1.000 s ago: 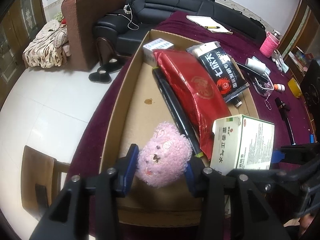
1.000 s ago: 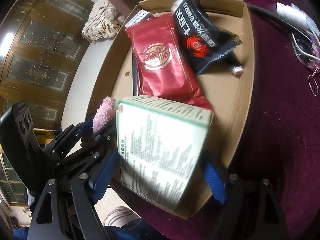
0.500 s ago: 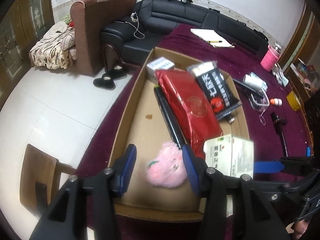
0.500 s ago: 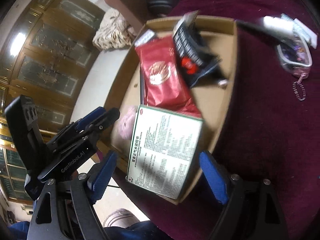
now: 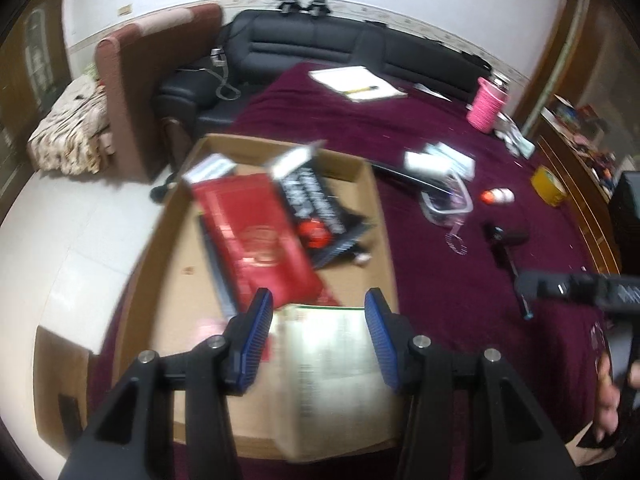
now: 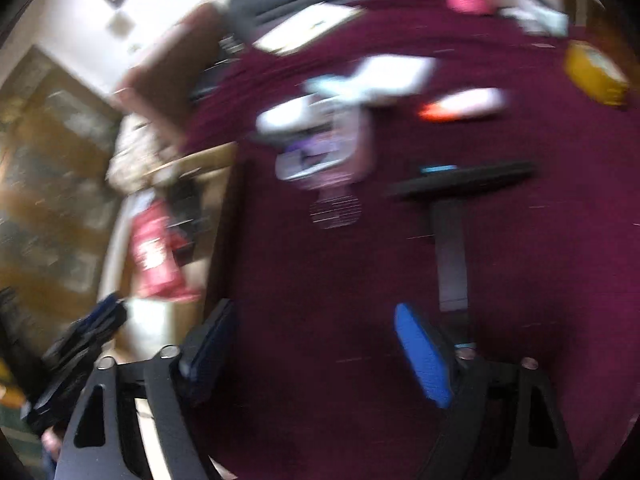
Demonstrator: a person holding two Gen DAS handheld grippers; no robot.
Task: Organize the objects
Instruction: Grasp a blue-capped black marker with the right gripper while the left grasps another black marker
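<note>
The right gripper (image 6: 316,344), empty and half closing, should slow over the table (image 6: 520,240) before choosing the black tool (image 6: 460,178) at 12 o'clock; the left gripper (image 5: 318,340) hangs empty, partly open.

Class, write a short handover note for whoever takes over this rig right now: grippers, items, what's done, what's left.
Left gripper: open, empty, above the medicine box in the cardboard box.
Right gripper: open, jaws have just been closing, nothing between them, over the maroon cloth.
Done: medicine box, red packet and black packet lie in the cardboard box.
Left: clear pouch, small bottle and yellow roll on the cloth.
</note>
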